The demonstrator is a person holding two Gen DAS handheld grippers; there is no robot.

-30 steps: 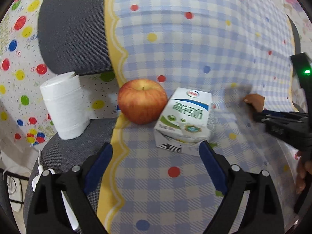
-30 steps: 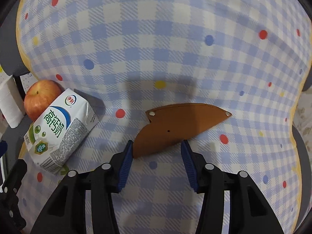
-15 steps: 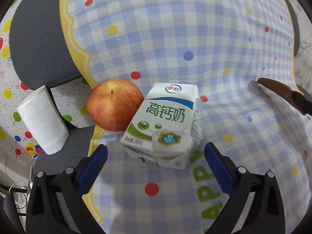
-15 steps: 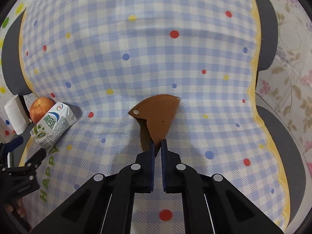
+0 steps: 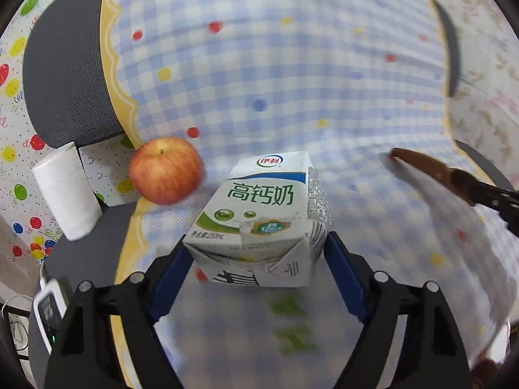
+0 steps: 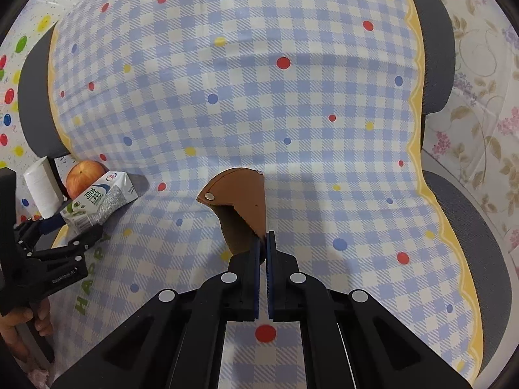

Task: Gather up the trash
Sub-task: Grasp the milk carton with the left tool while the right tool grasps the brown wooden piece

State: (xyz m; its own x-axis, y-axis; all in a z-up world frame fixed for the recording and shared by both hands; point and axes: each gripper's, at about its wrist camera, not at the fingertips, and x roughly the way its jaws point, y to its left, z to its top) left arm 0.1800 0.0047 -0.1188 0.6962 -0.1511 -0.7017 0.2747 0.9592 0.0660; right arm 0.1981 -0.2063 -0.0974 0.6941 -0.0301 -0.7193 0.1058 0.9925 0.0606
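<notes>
Left gripper [image 5: 256,259] low in the frame, jaws closing around the milk box [image 5: 259,217], not pressing yet. Right gripper [image 6: 263,243] at center, pinching the brown flap [image 6: 240,194] tight. Apple [image 5: 165,170] left of the box.

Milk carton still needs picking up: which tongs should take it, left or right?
Left. The left tongs already straddle the milk carton and their jaws are closing on it. The right tongs are shut on the brown leather piece, away from the carton, so they are occupied.
</notes>
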